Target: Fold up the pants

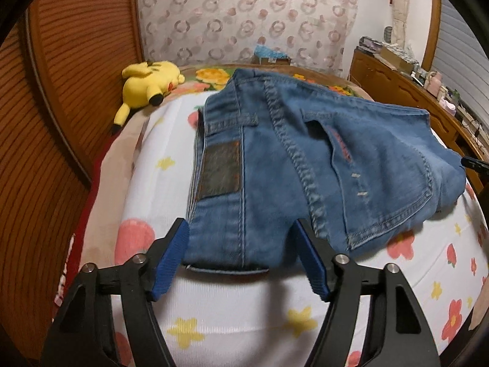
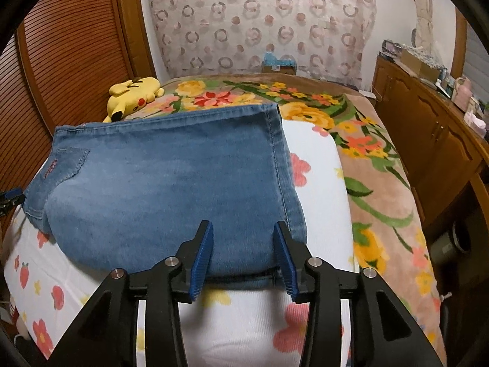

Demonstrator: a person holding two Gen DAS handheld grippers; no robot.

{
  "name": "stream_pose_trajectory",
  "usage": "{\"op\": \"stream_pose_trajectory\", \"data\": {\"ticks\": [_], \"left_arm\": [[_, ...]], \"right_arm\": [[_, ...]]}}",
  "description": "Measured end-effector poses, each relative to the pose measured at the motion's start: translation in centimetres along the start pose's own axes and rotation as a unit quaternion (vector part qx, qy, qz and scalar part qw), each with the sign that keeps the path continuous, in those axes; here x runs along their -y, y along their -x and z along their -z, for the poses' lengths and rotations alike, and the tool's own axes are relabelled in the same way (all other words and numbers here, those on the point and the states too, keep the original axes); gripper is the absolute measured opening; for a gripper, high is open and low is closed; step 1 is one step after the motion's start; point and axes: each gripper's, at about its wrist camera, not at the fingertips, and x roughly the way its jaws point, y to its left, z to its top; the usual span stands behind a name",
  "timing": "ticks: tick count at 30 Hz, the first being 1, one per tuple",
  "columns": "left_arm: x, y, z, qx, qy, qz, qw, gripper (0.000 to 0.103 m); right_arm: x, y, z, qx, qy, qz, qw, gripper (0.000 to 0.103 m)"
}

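Blue jeans (image 1: 305,159) lie folded on a white flowered sheet (image 1: 232,315) on the bed. The left wrist view shows the waistband with a dark leather patch (image 1: 218,171) and a back pocket (image 1: 388,183). My left gripper (image 1: 241,232) is open, its blue pads (image 1: 174,253) standing either side of the near edge of the waist end; the cloth lies flat between them. In the right wrist view the jeans (image 2: 171,183) show the smooth folded leg part. My right gripper (image 2: 243,229) is open, astride the near folded edge, and its pads (image 2: 201,260) are not squeezing the cloth.
A yellow plush toy (image 1: 149,82) (image 2: 134,94) lies at the far left of the bed by the slatted wooden wall (image 1: 61,107). A brown floral blanket (image 2: 382,183) covers the right side. A cluttered wooden dresser (image 2: 428,116) runs along the right. A blue box (image 2: 279,61) sits beyond the bed.
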Motion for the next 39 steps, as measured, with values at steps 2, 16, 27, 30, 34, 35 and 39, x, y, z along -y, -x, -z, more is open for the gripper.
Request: {"op": "stream_pose_trajectory", "data": {"ticks": [2, 16, 27, 30, 34, 35, 39], "left_arm": [[-0.3, -0.1, 0.4, -0.002, 0.005, 0.004, 1.0, 0.063], [0.2, 2.0, -0.2, 0.024, -0.006, -0.004, 0.9997, 0.008], [0.3, 2.6, -0.6, 0.025, -0.003, -0.014, 0.9996, 0.009], [0.6, 2.8, -0.6, 0.025, -0.002, -0.015, 0.9996, 0.011], [0.9, 3.2, -0.7, 0.036, -0.006, -0.005, 0.9993, 0.033], [1.1, 3.5, -0.8, 0.041, -0.008, -0.004, 0.9991, 0.043], [2.0, 4.2, -1.4, 0.057, -0.015, 0.003, 0.9982, 0.067]], "right_arm": [[0.0, -0.1, 0.2, -0.003, -0.004, 0.001, 1.0, 0.044], [0.2, -0.2, 0.0, -0.006, -0.015, -0.003, 1.0, 0.045], [0.4, 0.5, 0.8, -0.008, -0.028, 0.006, 1.0, 0.046], [0.3, 0.4, 0.8, -0.01, -0.032, 0.006, 0.999, 0.046], [-0.1, 0.4, 0.5, -0.011, -0.035, 0.003, 0.999, 0.047], [-0.2, 0.3, 0.5, -0.012, -0.035, 0.003, 0.999, 0.047], [0.4, 0.0, 0.5, -0.013, -0.041, -0.001, 0.999, 0.047]]}}
